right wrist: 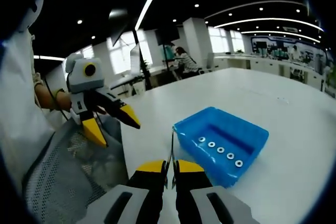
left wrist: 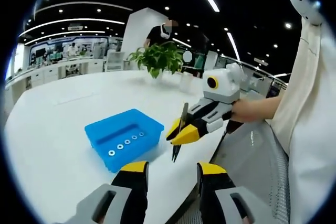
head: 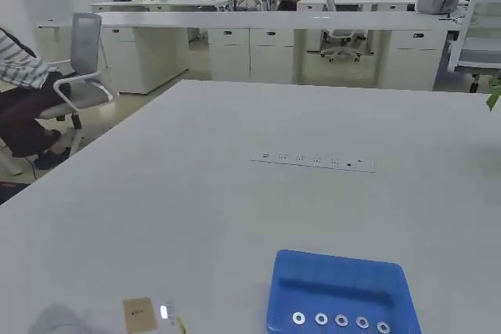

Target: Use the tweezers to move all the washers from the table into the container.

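Evidently the washers (head: 341, 320) are lined up inside the blue container (head: 313, 271) at the front edge of the worktop (head: 235, 217), so the tweezers (right wrist: 172, 145) are clamped idle in the right claw (right wrist: 171, 167); the left claw (left wrist: 172, 170) is held apart

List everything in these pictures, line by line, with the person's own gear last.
container: one, blue, on the table near its front edge
washers: five, silver, in a row inside the container
tweezers: one pair, dark, clamped in the right hand-held gripper
table: one, white, under the container
socket strip: one, white, set into the middle of the table
plant: one, green, beyond the container in the left gripper view
office chair: one, grey, left of the table
left hand-held gripper: one, yellow and black, jaws open
right hand-held gripper: one, yellow and black, jaws shut on the tweezers
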`<action>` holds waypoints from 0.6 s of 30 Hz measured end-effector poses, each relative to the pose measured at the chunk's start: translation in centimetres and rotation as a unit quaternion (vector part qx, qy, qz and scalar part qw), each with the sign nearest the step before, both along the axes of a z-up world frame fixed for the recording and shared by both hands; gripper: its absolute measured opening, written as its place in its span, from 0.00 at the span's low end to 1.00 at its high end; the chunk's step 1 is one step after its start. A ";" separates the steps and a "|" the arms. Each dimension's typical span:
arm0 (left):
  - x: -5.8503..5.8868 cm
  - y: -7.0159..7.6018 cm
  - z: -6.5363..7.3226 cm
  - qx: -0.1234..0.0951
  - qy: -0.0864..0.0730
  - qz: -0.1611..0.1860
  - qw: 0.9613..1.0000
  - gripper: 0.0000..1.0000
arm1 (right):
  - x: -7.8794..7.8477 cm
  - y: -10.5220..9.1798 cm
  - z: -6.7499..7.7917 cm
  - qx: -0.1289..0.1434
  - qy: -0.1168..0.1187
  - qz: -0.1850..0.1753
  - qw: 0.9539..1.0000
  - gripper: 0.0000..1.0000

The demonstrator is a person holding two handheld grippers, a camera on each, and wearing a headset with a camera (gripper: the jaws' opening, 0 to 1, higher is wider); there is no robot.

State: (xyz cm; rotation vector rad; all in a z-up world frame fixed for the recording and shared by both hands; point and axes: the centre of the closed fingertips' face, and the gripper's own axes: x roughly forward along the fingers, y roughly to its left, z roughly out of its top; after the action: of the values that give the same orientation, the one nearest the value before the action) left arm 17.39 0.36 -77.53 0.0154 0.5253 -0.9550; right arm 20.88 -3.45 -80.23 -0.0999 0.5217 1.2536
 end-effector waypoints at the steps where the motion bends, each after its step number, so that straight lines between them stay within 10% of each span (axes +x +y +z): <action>1: 0.1 -0.3 0.1 -0.002 0.001 -0.004 1.000 0.33 | -0.2 0.0 -0.1 -0.002 -0.002 0.003 1.000 0.04; 10: 0.0 -3.0 0.3 -0.002 -0.004 -0.058 0.998 0.24 | -2.3 0.4 -1.5 -0.044 -0.027 0.059 0.997 0.04; 18: -0.9 -4.4 0.2 0.026 -0.027 -0.120 0.992 0.20 | -5.1 0.7 -3.2 -0.100 -0.073 0.146 0.981 0.04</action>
State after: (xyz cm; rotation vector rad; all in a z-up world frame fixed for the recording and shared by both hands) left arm 16.47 -4.06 -77.31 0.1542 0.5059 -1.1718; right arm 15.75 -2.70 -83.42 -0.4484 0.5157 1.4646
